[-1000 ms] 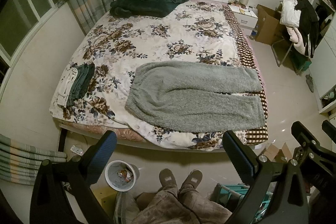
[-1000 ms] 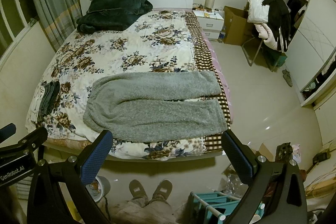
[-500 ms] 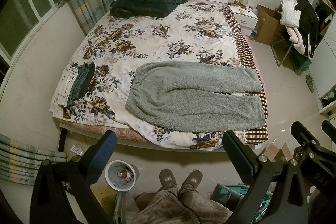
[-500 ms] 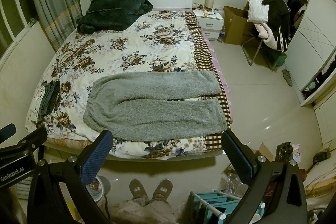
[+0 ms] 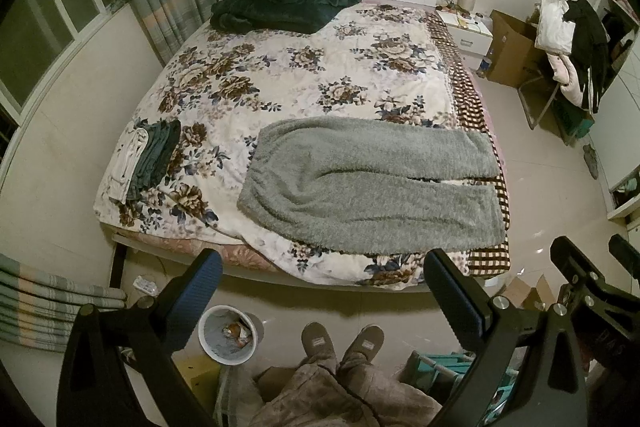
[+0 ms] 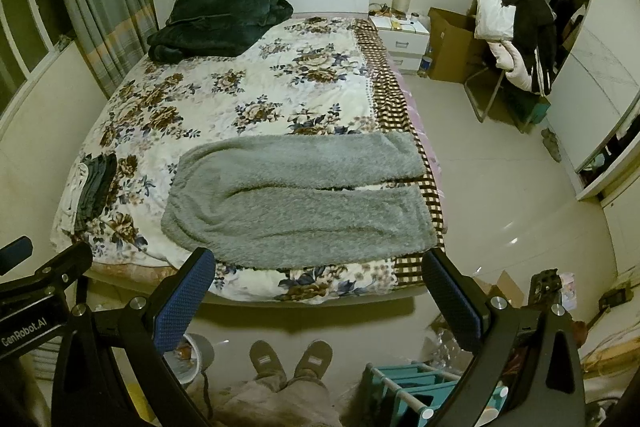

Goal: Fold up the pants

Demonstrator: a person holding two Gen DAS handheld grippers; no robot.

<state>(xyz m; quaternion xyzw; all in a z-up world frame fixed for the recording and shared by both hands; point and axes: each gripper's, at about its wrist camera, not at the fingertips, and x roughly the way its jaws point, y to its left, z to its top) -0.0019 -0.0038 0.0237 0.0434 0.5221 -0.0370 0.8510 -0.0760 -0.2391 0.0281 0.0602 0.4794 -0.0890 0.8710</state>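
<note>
Grey fleece pants (image 5: 372, 183) lie flat and unfolded on the floral bedspread (image 5: 280, 75), waistband to the left, both legs reaching the bed's right edge. They also show in the right wrist view (image 6: 300, 199). My left gripper (image 5: 324, 291) is open and empty, held above the floor short of the bed's near edge. My right gripper (image 6: 320, 291) is also open and empty, at about the same distance from the bed. Neither touches the pants.
A small stack of folded clothes (image 5: 144, 159) lies at the bed's near left corner. A dark green blanket (image 5: 284, 1) sits by the headboard. A waste bin (image 5: 228, 335), slippered feet (image 5: 340, 343) and a teal rack (image 6: 420, 387) are on the floor below.
</note>
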